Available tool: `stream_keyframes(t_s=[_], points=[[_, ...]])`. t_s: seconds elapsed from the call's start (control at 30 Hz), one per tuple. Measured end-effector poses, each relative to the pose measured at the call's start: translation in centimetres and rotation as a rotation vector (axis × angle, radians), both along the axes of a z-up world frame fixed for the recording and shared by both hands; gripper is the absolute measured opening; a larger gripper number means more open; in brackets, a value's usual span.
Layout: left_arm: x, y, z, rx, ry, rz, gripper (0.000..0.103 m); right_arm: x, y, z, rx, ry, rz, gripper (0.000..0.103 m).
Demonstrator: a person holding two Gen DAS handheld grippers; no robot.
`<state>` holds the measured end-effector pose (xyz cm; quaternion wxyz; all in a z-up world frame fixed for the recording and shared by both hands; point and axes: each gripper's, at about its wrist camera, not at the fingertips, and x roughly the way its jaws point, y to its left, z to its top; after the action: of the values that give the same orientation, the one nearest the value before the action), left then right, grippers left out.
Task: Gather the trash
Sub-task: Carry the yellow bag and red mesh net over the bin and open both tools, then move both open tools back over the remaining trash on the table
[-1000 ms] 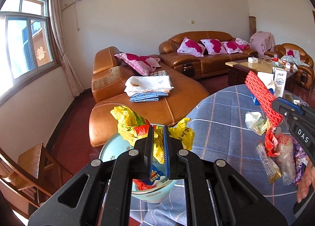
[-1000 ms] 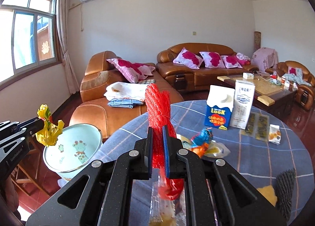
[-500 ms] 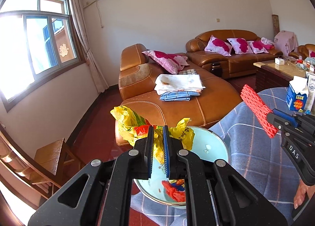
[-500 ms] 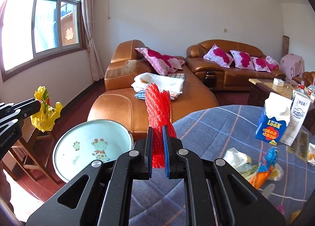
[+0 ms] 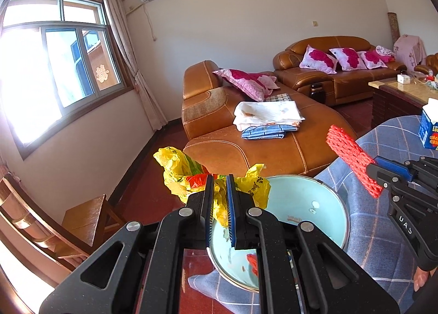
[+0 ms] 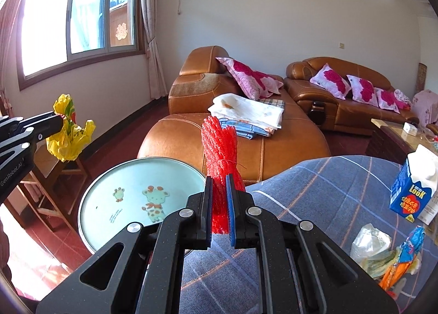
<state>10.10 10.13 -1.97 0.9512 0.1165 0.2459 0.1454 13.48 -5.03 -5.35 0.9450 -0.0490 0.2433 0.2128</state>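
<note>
My left gripper is shut on a crumpled yellow plastic wrapper, held over the near rim of a pale blue basin. From the right wrist the same left gripper and yellow wrapper hang left of the basin, which has a cartoon giraffe inside. My right gripper is shut on a bundle of red foam netting, just right of the basin's rim. In the left wrist view that right gripper holds the red netting above the basin's far right side. Red scraps lie in the basin.
A round table with a blue checked cloth carries a blue Look carton and several wrappers at the right. A wooden chair stands at the left. Behind the basin is a brown leather sofa with folded cloths.
Both grippers have swung left, away from the table's litter and toward the basin. The basin now sits closer and larger under them. Each still clamps its piece.
</note>
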Motion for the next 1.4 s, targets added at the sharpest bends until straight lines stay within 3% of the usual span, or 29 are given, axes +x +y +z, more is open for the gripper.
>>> stream_keyframes(t_s=[0.33, 0.93, 1.07, 1.17, 1.23, 1.4], points=[[0.6, -0.2, -0.7, 0.015, 0.029, -0.008, 0.009, 0.2, 2.5, -0.6, -0.064, 0.021, 0.101, 0.010], [1.1, -0.2, -1.6, 0.007, 0.065, -0.022, 0.010, -0.3, 2.7, -0.6, -0.069, 0.003, 0.116, 0.010], [1.1, -0.1, -1.7, -0.007, 0.074, -0.029, 0.018, -0.4, 2.7, -0.5, -0.066, -0.006, 0.115, 0.012], [1.0, -0.1, -1.7, -0.013, 0.077, -0.029, 0.036, -0.3, 2.7, -0.5, -0.061, -0.002, 0.110, 0.019], [1.0, -0.3, -1.8, -0.008, 0.075, -0.034, 0.038, -0.2, 2.5, -0.4, -0.058, -0.004, 0.105, 0.027], [0.9, -0.5, -1.8, -0.013, 0.080, -0.037, 0.041, -0.2, 2.4, -0.3, -0.053, -0.008, 0.093, 0.031]])
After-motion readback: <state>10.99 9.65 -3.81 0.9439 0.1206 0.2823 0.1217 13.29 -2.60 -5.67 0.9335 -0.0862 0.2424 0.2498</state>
